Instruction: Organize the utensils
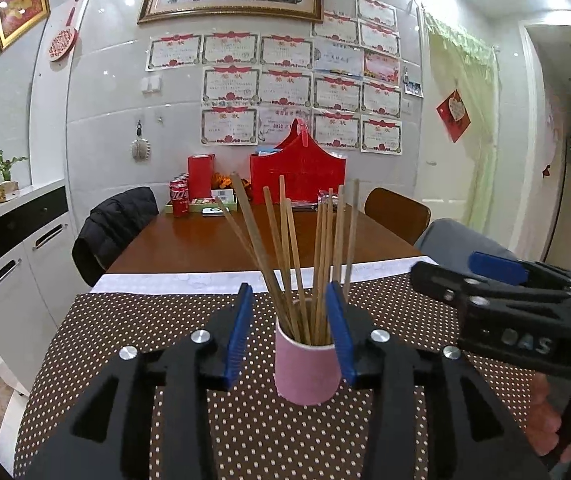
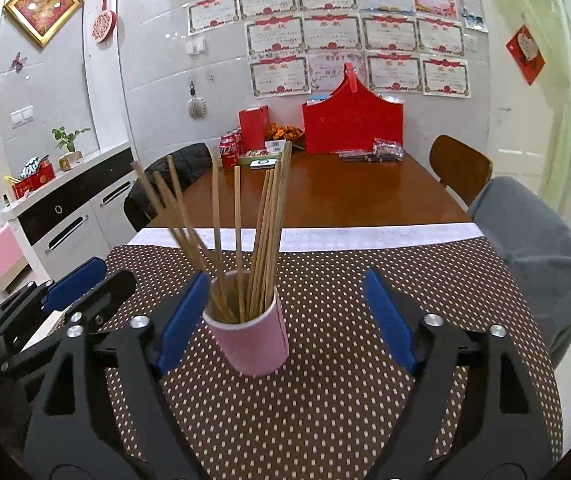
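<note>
Pink paper cup (image 1: 308, 364) of wooden chopsticks (image 1: 305, 256), upright on dotted tablecloth (image 1: 125, 340).
Left gripper (image 1: 291, 336) brackets cup, not clamped; right gripper (image 2: 285, 320) wide, empty. Cup light, crushable, top-heavy: grip mid-wall gently.

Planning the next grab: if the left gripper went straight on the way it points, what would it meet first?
Probably the pink cup holding the chopsticks: it stands between the open left gripper fingers, though depth is unclear.
</note>
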Available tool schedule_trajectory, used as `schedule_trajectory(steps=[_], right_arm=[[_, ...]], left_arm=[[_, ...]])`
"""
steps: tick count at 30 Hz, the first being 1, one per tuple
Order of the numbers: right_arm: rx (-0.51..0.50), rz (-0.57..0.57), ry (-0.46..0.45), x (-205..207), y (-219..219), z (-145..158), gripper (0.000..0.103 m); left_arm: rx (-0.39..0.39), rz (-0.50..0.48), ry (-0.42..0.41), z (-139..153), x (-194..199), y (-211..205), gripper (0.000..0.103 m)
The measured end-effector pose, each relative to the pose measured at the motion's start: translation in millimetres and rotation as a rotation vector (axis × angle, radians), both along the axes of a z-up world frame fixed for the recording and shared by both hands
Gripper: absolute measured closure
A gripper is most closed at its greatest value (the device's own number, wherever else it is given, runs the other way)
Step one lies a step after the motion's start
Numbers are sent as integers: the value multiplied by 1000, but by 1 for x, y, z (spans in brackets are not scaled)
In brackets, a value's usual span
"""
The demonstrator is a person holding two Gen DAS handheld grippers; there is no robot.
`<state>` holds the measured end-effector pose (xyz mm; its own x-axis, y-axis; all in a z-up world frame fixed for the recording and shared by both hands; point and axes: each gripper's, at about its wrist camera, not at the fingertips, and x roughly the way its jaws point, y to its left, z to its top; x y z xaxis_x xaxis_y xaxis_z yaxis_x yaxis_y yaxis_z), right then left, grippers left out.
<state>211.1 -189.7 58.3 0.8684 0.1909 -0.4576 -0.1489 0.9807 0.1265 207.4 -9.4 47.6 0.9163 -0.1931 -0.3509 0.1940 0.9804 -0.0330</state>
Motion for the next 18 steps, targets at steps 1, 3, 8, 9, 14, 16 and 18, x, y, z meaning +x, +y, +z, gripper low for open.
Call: schedule_trajectory(steps=[1, 3, 8, 9, 14, 16, 18], right_arm=[[1, 1, -9, -8, -1, 0, 18], [-8, 5, -24, -22, -1, 0, 16], [-35, 1, -68, -63, 0, -4, 14], [-40, -3, -77, -68, 0, -5, 14], [-35, -14, -115, -95, 0, -12, 11], [-35, -14, -126, -103, -1, -18, 10], [-33, -25, -134, -108, -2, -25, 9]], left_arm=[[2, 0, -4, 0, -7, 0, 65], [9, 5, -18, 1, -20, -1, 63], [4, 25, -49, 1, -53, -2, 54], [7, 31, -55, 0, -61, -2, 54], [5, 70, -93, -8, -89, -2, 48], [-1, 83, -103, -14, -98, 0, 46], [-5, 91, -100, -22, -104, 0, 46]])
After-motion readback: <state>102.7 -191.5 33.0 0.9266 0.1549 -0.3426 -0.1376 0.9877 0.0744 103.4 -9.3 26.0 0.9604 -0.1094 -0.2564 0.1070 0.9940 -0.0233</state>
